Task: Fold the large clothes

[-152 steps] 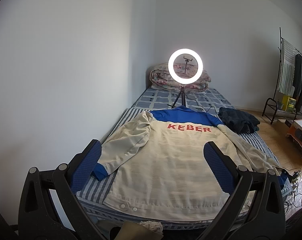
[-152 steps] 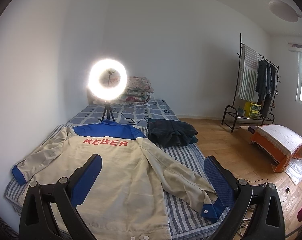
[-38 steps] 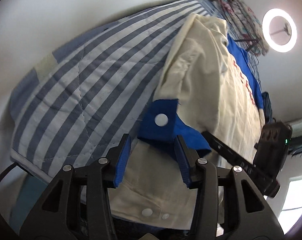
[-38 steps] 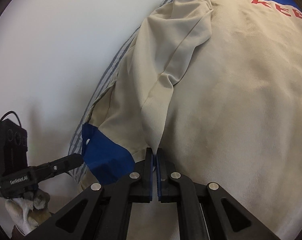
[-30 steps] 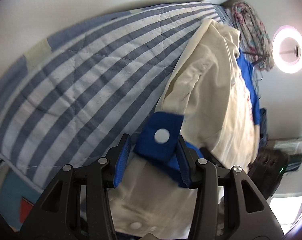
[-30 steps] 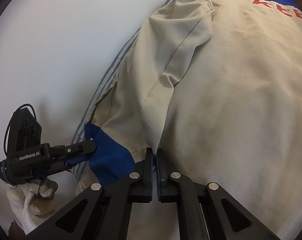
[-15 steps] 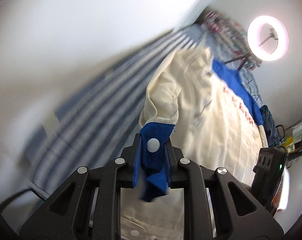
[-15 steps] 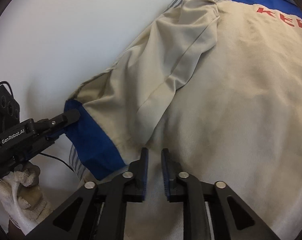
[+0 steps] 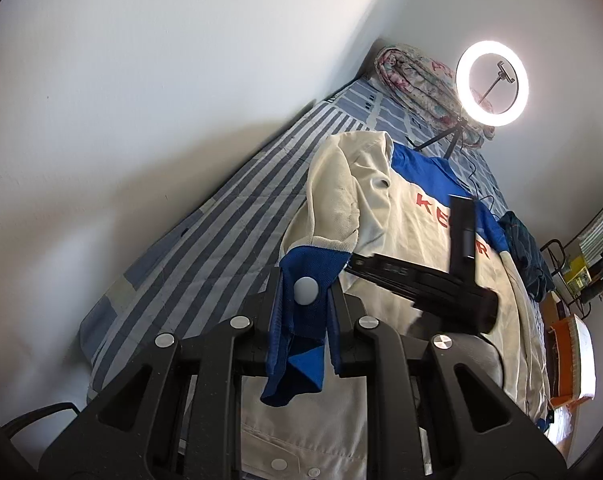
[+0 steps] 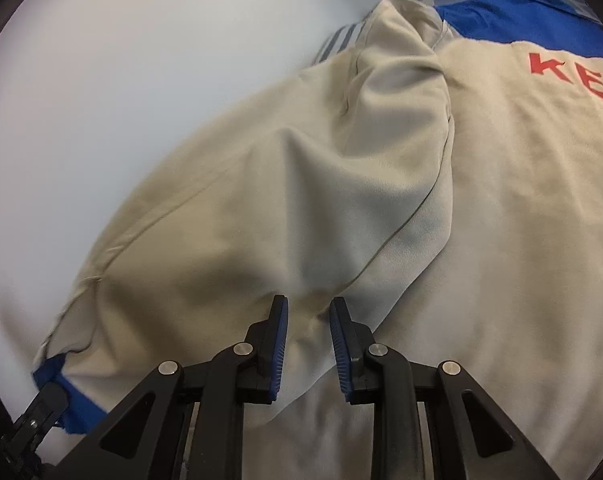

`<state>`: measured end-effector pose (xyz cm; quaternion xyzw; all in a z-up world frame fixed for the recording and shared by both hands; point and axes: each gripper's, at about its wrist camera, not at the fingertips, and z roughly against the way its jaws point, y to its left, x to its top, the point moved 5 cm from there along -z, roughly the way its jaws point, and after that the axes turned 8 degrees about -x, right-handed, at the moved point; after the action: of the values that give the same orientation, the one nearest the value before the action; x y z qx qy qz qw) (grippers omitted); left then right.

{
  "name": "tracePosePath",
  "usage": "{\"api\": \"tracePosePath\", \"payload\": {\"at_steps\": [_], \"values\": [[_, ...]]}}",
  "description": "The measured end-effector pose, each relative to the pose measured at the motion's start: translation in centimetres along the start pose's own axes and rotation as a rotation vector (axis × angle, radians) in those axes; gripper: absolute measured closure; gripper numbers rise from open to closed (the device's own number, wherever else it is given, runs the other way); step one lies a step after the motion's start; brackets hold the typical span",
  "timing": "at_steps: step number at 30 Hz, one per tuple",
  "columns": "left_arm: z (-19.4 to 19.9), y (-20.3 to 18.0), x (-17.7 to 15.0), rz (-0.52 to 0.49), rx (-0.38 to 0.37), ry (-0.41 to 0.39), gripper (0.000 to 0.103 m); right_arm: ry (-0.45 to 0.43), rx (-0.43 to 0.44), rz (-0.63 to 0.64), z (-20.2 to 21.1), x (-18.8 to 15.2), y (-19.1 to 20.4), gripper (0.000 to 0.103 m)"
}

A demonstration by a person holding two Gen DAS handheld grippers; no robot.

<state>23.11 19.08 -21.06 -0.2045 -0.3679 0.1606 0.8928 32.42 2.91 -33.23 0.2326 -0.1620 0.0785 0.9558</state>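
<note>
A cream jacket (image 9: 413,240) with a blue yoke and red letters lies back-up on the striped bed (image 9: 221,216). My left gripper (image 9: 305,292) is shut on the sleeve's blue cuff (image 9: 301,276) with its white snap, and holds the sleeve lifted over the jacket's body. My right gripper (image 10: 308,320) is open a little, its pads (image 10: 278,328) just above the fabric at the sleeve's base; it also shows as a black tool in the left wrist view (image 9: 441,284). The lifted sleeve (image 10: 229,216) fills the right wrist view, with the cuff (image 10: 61,400) at the lower left.
A lit ring light (image 9: 492,83) on a tripod stands at the bed's head before a folded quilt (image 9: 413,80). A dark garment (image 9: 523,248) lies at the bed's right side. The white wall (image 9: 141,80) runs along the left.
My left gripper closed on the blue cuff and lifted the sleeve up and over toward the jacket's body. My right gripper, shut a second ago, has opened a little.
</note>
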Motion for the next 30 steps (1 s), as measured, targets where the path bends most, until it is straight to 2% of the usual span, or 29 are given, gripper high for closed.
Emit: {"api": "tracePosePath", "payload": {"at_steps": [3,6,9,13,18,20,21,22,23,24,25,26,30], "values": [[-0.5,-0.4,-0.7,-0.004,-0.024,0.028,0.085,0.033,-0.008,-0.003,-1.6,0.0,0.1,0.080],[-0.6,-1.2,-1.2,-0.038,-0.028,0.036,0.085,0.072,-0.011,0.015,-0.9,0.8,0.2,0.078],[-0.3,-2.3,-1.7,-0.073,-0.041,0.033,0.085,0.008,-0.023,0.026,1.8,4.2,0.2,0.069],[-0.5,-3.9,-2.9,-0.111,-0.060,0.051,0.085,-0.071,-0.004,0.003,5.5,8.7,1.2,0.048],[-0.6,-5.6,-4.5,-0.172,-0.073,0.069,0.086,-0.083,-0.056,0.055,5.8,12.3,3.9,0.048],[-0.6,-6.2,-5.0,-0.195,-0.073,0.077,0.085,-0.038,-0.107,0.076,4.2,13.5,4.6,0.048],[-0.7,-6.4,-5.2,-0.201,-0.074,0.082,0.085,-0.019,-0.135,0.087,3.8,12.3,4.7,0.048],[-0.8,-6.6,-5.5,-0.206,-0.076,0.088,0.086,-0.002,-0.163,0.101,3.3,12.2,5.0,0.055],[-0.9,-6.9,-5.8,-0.213,-0.077,0.094,0.086,0.011,-0.184,0.119,2.7,12.3,5.3,0.068],[-0.9,-7.2,-6.1,-0.222,-0.078,0.099,0.086,0.014,-0.198,0.132,3.0,11.5,4.9,0.075],[-0.9,-7.5,-6.4,-0.234,-0.079,0.102,0.086,0.009,-0.204,0.140,3.0,11.4,4.8,0.089],[-0.8,-7.7,-6.7,-0.248,-0.080,0.105,0.086,0.000,-0.197,0.138,3.4,11.3,4.7,0.097],[-0.5,-9.0,-7.8,-0.304,-0.091,0.112,0.086,-0.053,-0.146,0.087,6.3,10.5,2.9,0.100]]}}
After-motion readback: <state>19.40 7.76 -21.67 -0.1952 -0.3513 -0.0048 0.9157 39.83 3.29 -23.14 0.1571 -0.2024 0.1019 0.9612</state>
